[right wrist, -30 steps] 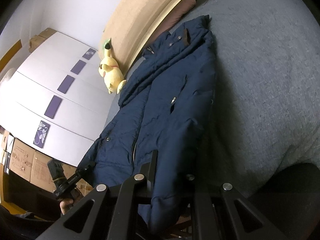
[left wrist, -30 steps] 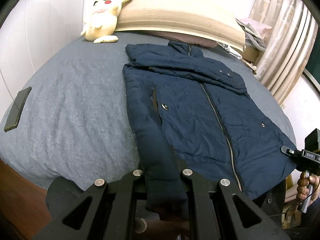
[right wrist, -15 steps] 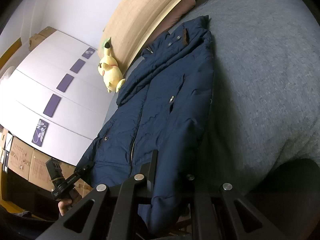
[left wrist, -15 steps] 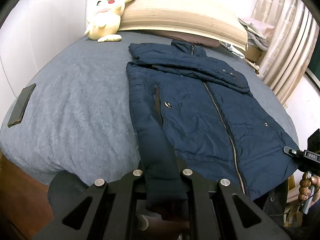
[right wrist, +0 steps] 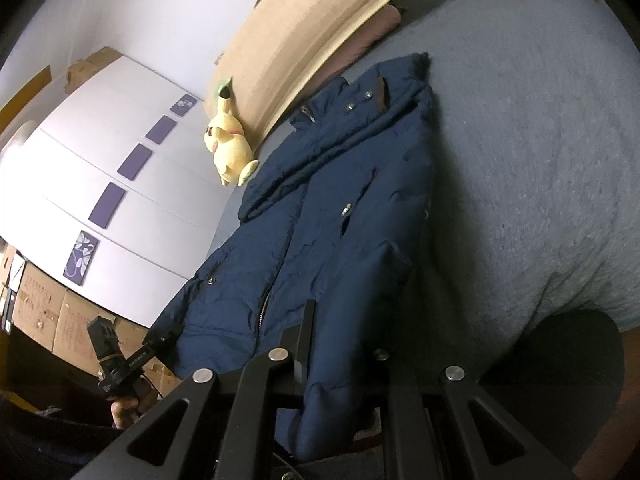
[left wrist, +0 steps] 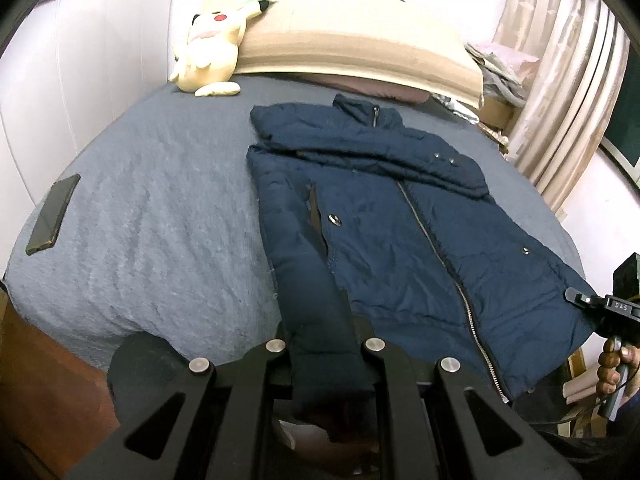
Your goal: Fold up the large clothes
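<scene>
Grippers both clamped on jacket hem at the bed's foot edge: left gripper (left wrist: 322,344) pinches the bottom corner on its side, right gripper (right wrist: 340,364) pinches the opposite bottom corner, jaws closed on fabric. Navy puffer jacket (left wrist: 384,232) lies front-up and zipped on grey bedspread (left wrist: 152,208), collar toward the headboard, sleeves folded across the chest. Dark phone (left wrist: 53,214) lies near the bed's left edge, well apart. Farther back, yellow plush toy (left wrist: 212,52) leans on beige headboard (left wrist: 352,56). Curtains (left wrist: 560,92) at right.
</scene>
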`<act>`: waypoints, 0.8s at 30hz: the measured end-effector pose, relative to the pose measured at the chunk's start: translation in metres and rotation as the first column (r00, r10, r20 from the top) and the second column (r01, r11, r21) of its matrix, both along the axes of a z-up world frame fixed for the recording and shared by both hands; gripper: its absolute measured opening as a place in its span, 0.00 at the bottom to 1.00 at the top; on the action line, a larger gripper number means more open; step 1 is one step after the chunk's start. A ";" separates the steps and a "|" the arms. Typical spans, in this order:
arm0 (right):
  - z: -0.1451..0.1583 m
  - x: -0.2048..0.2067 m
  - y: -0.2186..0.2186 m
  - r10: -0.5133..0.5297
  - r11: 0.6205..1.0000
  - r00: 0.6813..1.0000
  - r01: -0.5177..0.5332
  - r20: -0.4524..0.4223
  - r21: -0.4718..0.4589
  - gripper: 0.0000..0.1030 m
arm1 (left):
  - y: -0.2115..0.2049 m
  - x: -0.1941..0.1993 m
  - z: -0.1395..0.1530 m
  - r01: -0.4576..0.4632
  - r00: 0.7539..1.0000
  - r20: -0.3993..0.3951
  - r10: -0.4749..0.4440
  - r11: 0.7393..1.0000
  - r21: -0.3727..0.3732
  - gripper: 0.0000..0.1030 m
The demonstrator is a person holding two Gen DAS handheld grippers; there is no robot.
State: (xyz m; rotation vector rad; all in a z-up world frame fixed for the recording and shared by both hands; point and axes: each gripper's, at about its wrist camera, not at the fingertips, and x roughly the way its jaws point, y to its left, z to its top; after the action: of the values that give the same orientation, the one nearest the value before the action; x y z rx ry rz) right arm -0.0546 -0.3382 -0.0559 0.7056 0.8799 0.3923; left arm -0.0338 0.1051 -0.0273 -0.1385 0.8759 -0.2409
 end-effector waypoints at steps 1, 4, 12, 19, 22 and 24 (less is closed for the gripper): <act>0.002 -0.001 0.000 0.001 1.000 1.000 0.000 0.002 -0.003 0.10 | 0.001 -0.002 0.001 0.001 1.000 0.001 -0.001 1.000 -0.003 0.09; 0.006 -0.002 -0.002 0.004 1.000 1.000 -0.004 0.007 -0.008 0.10 | 0.002 -0.006 0.007 0.006 1.000 0.004 -0.006 1.000 -0.007 0.09; 0.023 -0.013 -0.004 0.015 0.999 1.000 -0.015 0.027 -0.032 0.10 | 0.006 -0.025 0.019 0.016 1.000 0.008 -0.016 1.000 -0.016 0.09; 0.038 -0.008 -0.011 -0.009 1.000 0.997 0.010 0.076 -0.018 0.10 | 0.015 -0.019 0.031 0.014 0.999 0.052 -0.010 0.998 -0.066 0.09; 0.048 0.002 -0.015 -0.023 1.000 0.992 0.023 0.125 0.002 0.10 | 0.021 -0.008 0.039 -0.012 0.995 0.095 0.022 0.995 -0.103 0.09; 0.053 0.008 -0.017 -0.028 1.000 0.988 0.027 0.150 0.010 0.10 | 0.022 0.001 0.044 -0.021 0.992 0.118 0.036 0.992 -0.124 0.09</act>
State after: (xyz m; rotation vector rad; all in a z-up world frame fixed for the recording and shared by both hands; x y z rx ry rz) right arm -0.0464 -0.3550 -0.0026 0.6862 0.7260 0.4190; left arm -0.0328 0.1270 0.0170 -0.2485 0.7388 -0.2736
